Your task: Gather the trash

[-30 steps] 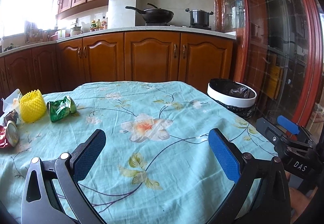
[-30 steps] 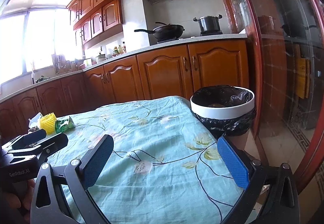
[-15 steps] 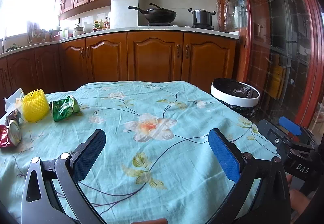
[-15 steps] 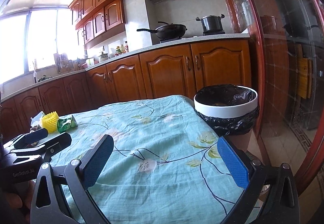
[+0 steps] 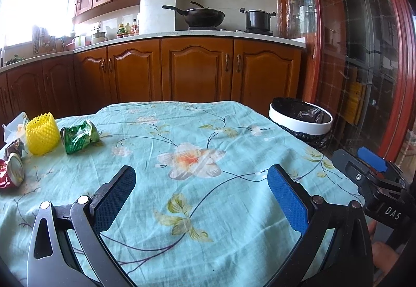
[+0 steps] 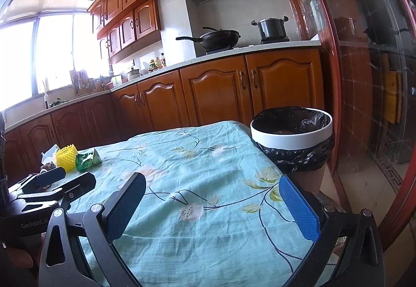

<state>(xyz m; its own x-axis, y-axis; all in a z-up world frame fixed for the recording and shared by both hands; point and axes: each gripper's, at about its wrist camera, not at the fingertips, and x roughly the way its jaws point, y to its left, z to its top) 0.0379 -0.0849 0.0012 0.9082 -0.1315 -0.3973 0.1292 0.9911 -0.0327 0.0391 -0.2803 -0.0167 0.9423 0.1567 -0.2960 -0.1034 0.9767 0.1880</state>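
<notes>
Kitchen scene, both wrist views. The surface (image 5: 208, 209), draped in a pale turquoise floral cloth, fills the foreground and carries the task's litter in one cluster at its far left edge. Beyond its far right corner stands the bin (image 6: 291, 131), a white-rimmed pail lined with a black bag, its mouth open and level with the cloth, a placement that would let litter be dropped in straight off the corner; something brownish shows inside, too dim to name. The left gripper (image 5: 201, 198) hovers low over the near cloth, its blue-padded jaws spread wide with nothing between them, and sits nearer the litter than its partner. The right gripper (image 6: 212, 205) is likewise spread apart and empty, and points toward the bin side. Litter, in descending size: a yellow foam fruit net (image 5: 43, 136) standing upright; just beside it to the right, a crumpled green wrapper (image 5: 79, 137); behind the net, a white tissue or bag (image 5: 14, 128), partly hidden; nearer the edge, a red wrapper with a foil disc (image 5: 11, 174) and a small dark wrapper (image 5: 14, 148). All five lie on the cloth, well apart from the bin.
</notes>
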